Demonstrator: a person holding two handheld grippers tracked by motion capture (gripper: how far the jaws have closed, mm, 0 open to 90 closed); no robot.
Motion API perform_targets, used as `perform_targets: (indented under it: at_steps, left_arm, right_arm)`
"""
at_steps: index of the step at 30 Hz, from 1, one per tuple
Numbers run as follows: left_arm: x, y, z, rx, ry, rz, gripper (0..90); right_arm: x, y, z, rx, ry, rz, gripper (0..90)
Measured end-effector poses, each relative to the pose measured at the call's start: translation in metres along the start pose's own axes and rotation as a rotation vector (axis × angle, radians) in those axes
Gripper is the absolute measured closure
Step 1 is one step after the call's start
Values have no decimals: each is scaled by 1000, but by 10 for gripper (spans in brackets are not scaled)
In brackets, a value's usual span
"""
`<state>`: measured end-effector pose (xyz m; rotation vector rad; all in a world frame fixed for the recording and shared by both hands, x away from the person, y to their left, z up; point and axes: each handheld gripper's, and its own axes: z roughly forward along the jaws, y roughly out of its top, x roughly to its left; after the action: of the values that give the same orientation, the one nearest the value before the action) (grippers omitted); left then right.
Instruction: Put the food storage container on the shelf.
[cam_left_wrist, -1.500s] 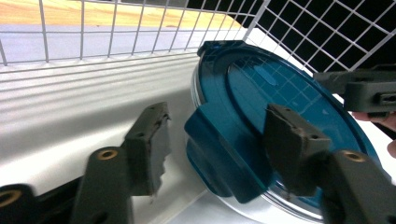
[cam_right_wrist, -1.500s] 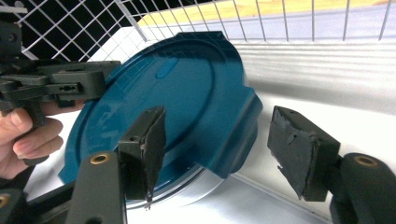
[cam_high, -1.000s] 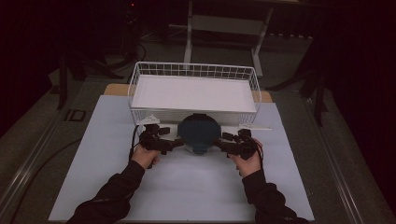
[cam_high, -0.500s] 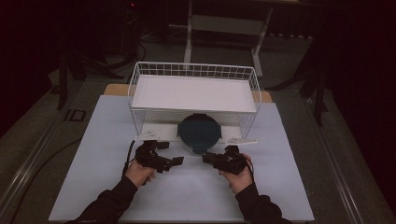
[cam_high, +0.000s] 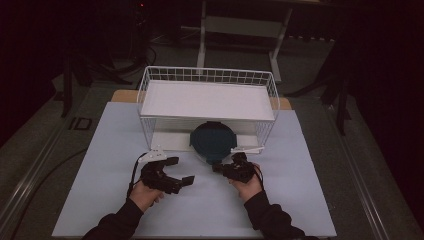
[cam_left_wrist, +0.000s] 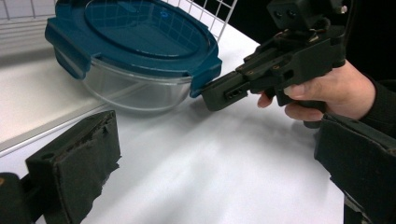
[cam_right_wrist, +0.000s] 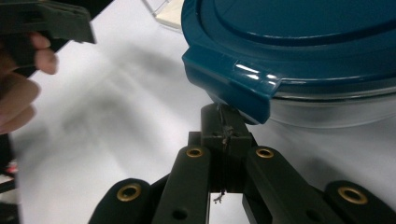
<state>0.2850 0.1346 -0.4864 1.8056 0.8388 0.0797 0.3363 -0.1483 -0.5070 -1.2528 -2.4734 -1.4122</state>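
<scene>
Round clear container (cam_high: 213, 145) with a dark teal snap-on lid (cam_left_wrist: 135, 35): stands on the white tabletop (cam_high: 100, 150), half under the front edge of the white wire basket (cam_high: 207, 100), lid seated with its side latches folded down. Wire basket: directly behind the container, raised above the table, with a flat white liner inside. Left gripper (cam_high: 181, 171): in front of the container and off to its left, held in the person's left hand (cam_high: 145, 192), jaws spread wide with nothing between them; in the left gripper view its two black padded jaws stand far apart, the tabletop showing between, the container well ahead. Right gripper (cam_high: 218, 167): just in front of the container at its near right rim, held in the right hand (cam_high: 247, 186), jaws closed together and gripping nothing; in the right gripper view (cam_right_wrist: 227, 126) the closed tip sits directly below a lid latch (cam_right_wrist: 229, 86), and whether it touches cannot be told. Dark sleeves (cam_high: 272, 220) cover both forearms, in front of the container
</scene>
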Motion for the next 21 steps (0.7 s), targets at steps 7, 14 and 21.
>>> perform_targets:
  at_steps: [7,14,21]
  left_arm:
    - [1,-4,3,14,4,0,5]
    - [1,-5,3,15,12,10,5]
    - [2,-5,1,14,11,7,5]
  right_arm:
    - [-7,8,8,-11,-25,16,899]
    - [-17,18,14,-27,-66,14,899]
    - [-24,25,17,-39,-88,24,899]
